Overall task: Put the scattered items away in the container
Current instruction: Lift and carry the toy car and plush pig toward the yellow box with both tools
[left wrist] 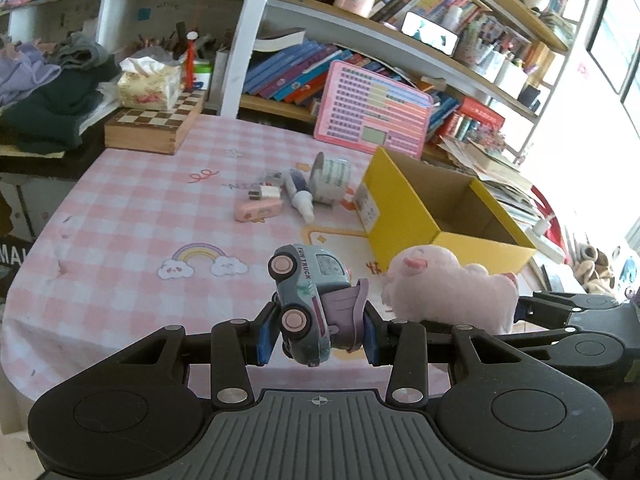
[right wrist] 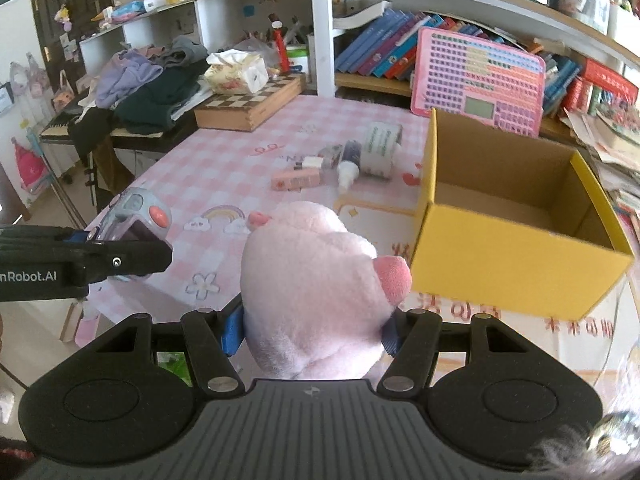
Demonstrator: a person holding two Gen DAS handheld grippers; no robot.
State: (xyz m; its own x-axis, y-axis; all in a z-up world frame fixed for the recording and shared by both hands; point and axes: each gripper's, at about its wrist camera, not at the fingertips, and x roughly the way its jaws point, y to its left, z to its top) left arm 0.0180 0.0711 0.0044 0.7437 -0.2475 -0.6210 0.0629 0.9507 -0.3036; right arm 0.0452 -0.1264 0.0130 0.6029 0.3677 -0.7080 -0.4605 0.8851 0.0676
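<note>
Clamping a pale-blue "FUN TRUCK" toy car (left wrist: 306,304), left gripper (left wrist: 318,338) hangs above the pink checked tablecloth (left wrist: 140,208); right gripper (right wrist: 312,330) squeezes a pink plush pig (right wrist: 316,292) near the open yellow cardboard box (right wrist: 516,256), seemingly empty.

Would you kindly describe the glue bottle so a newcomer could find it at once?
Start at the yellow box on the pink checked tablecloth. Left of it lies a small cluster; the glue bottle lies in the middle, the only one with a dark body and white nozzle.
</note>
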